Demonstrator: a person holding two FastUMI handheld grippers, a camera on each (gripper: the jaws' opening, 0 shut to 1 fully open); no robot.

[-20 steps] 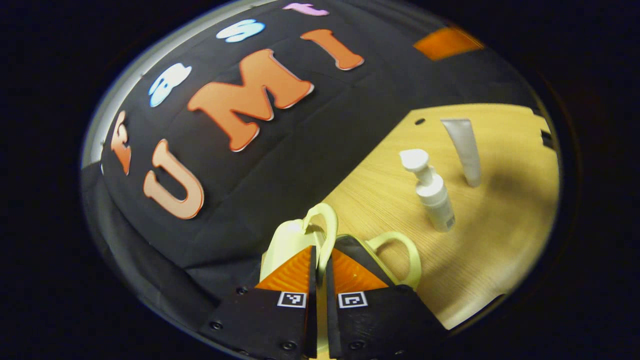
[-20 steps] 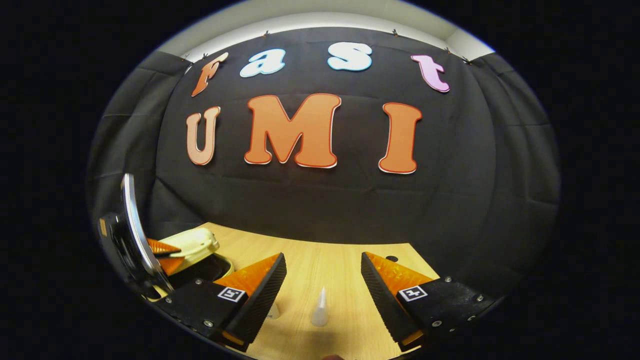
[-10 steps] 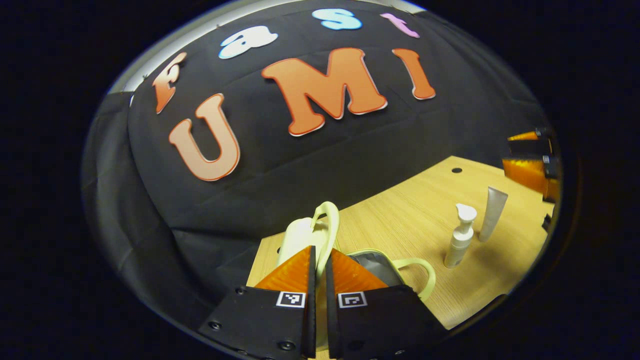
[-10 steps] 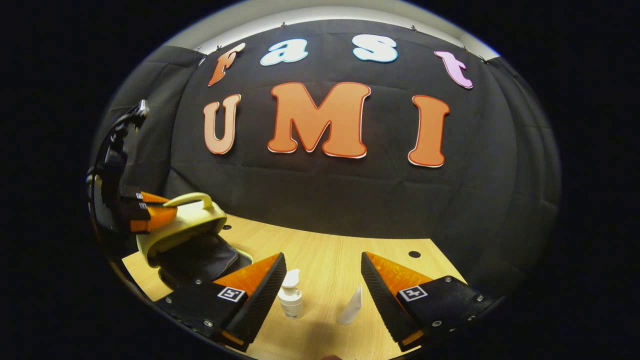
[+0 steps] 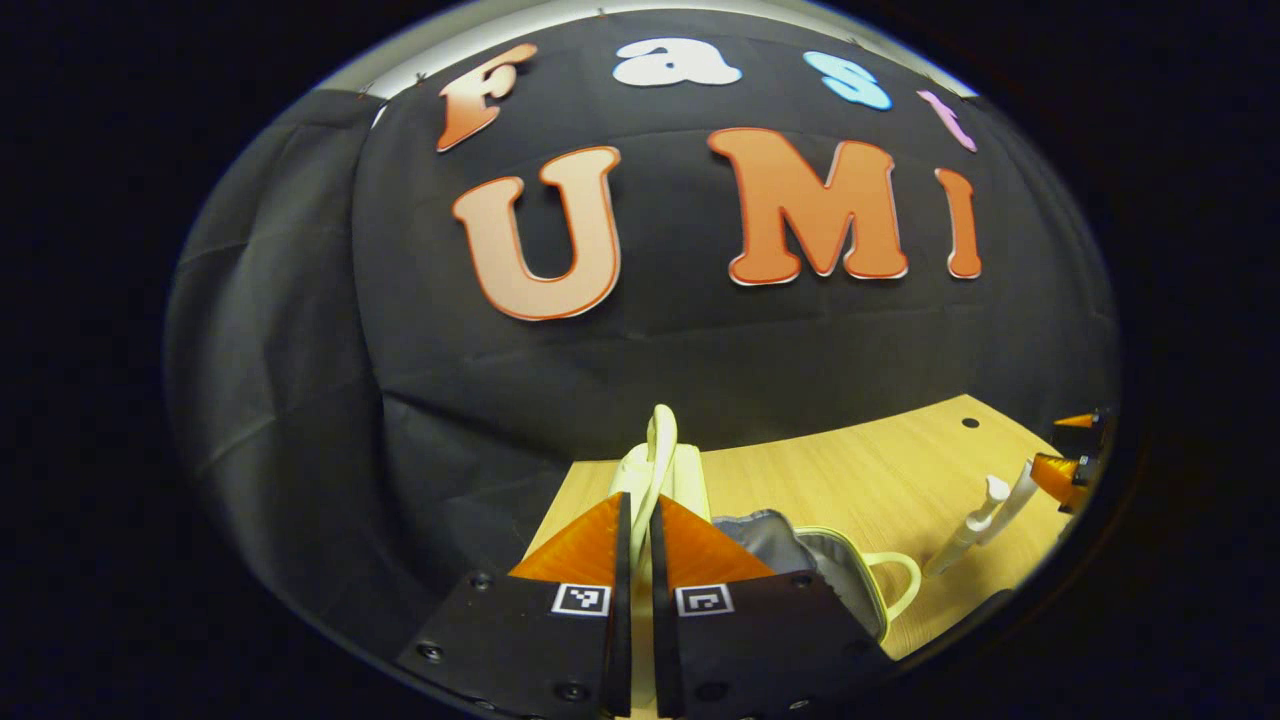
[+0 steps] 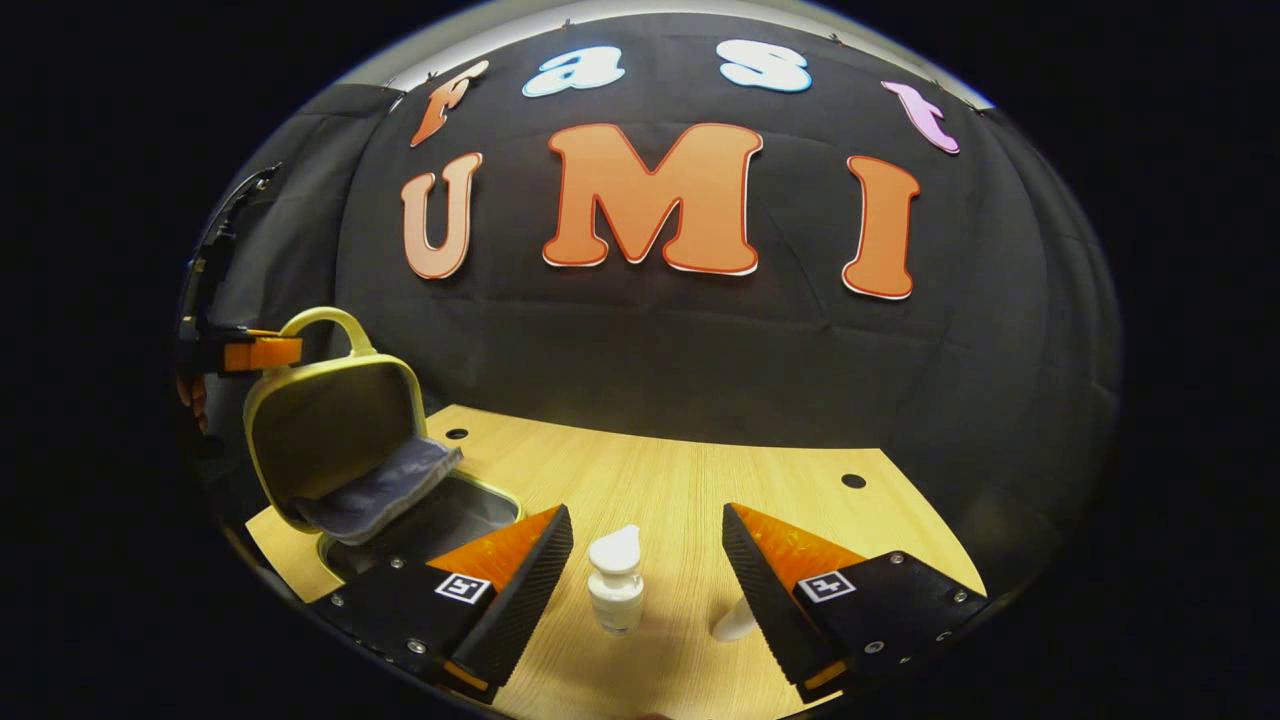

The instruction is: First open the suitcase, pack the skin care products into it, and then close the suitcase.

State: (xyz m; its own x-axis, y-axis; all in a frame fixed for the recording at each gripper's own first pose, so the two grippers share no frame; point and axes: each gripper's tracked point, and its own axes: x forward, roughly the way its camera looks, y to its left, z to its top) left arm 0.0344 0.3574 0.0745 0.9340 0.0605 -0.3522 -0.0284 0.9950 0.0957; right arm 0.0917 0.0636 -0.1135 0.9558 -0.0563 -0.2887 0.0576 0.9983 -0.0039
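Note:
A pale yellow suitcase stands open on the wooden table, its lid (image 6: 330, 425) raised nearly upright and a grey lining pocket (image 6: 375, 490) hanging from it. My left gripper (image 5: 635, 505) is shut on the lid's handle (image 5: 660, 455); that same left gripper (image 6: 250, 352) appears at the handle (image 6: 325, 322) in the right gripper view. The lower half (image 5: 845, 570) lies flat with its own handle (image 5: 905, 575). A white pump bottle (image 6: 615, 590) stands between the fingers of my open right gripper (image 6: 645, 545), untouched. A white tube (image 6: 735, 622) sits just beside the right finger.
The wooden table (image 6: 680, 490) has small round holes (image 6: 853, 481) near its far edge. The black cloth wall hangs close behind it. In the left gripper view the pump bottle (image 5: 970, 520) and tube (image 5: 1015, 490) stand to the right, with the right gripper (image 5: 1070, 465) by them.
My left gripper has lifted the lid by its handle from part open to nearly upright. My right gripper has tilted down and moved in around the pump bottle.

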